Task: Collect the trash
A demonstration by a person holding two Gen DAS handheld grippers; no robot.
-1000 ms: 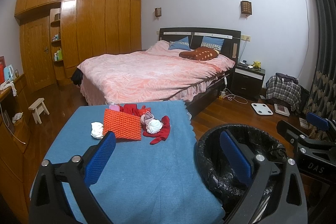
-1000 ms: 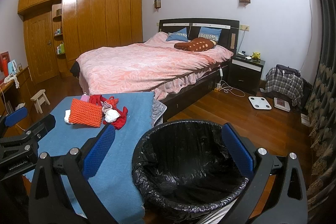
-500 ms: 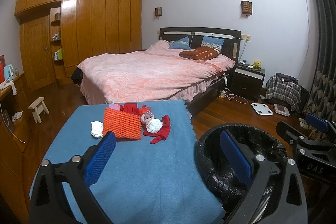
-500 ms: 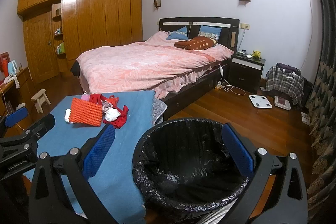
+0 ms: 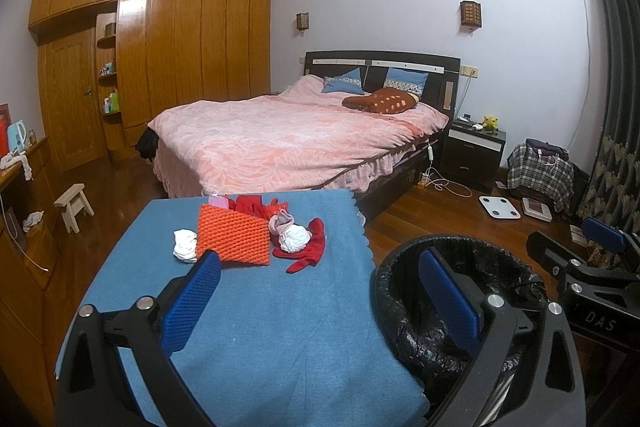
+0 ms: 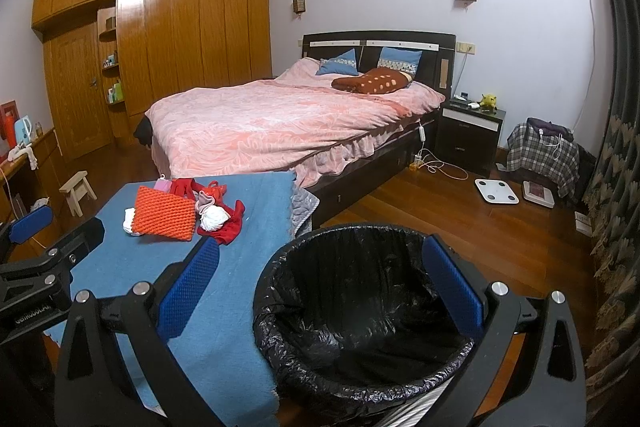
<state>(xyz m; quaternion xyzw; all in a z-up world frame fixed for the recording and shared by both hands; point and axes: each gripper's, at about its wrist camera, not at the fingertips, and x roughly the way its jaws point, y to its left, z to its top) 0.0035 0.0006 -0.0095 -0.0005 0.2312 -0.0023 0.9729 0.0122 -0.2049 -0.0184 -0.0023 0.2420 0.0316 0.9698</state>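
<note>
A blue-clothed table (image 5: 256, 327) (image 6: 248, 211) carries a pile at its far end: an orange knitted pouch (image 5: 234, 239) (image 6: 165, 213), two crumpled white tissues (image 5: 185, 246) (image 5: 297, 239), red cloth (image 5: 310, 255) and a pink item. A bin lined with a black bag (image 5: 404, 311) (image 6: 360, 307) stands right of the table. My left gripper (image 5: 320, 301) hangs open over the table's near part, nothing between its blue pads. My right gripper (image 6: 320, 289) is open above the bin, empty.
A pink-covered bed (image 5: 288, 143) stands beyond the table, with a dark nightstand (image 5: 476, 155) to its right. A small wooden stool (image 5: 74, 205) sits on the floor at left. A white scale (image 5: 500, 207) and a plaid bag (image 5: 540, 173) lie by the curtain.
The left view is almost unchanged. The right gripper has shifted slightly; the bin and table sit a little lower and closer in its view.
</note>
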